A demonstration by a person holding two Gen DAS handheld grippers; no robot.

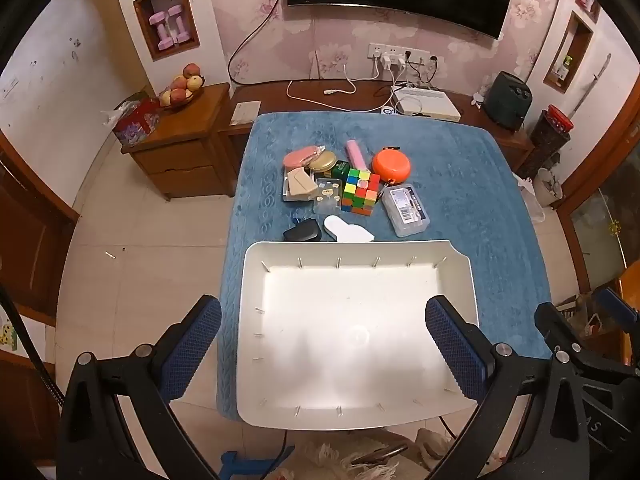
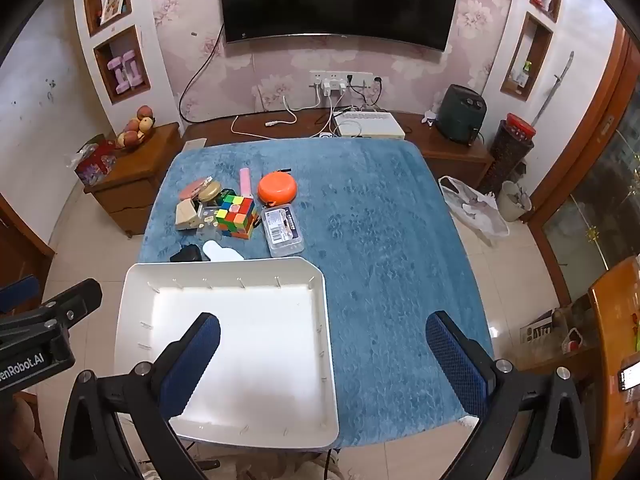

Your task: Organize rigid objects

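White tray (image 1: 256,320) empty; objects clustered behind it.
Left gripper (image 1: 322,344) and right gripper (image 2: 322,360) are held wide, nothing gripped.

The left tool (image 1: 322,344) and the right tool (image 2: 322,354) both tip downward, fingers spread wide apart, holding nothing.
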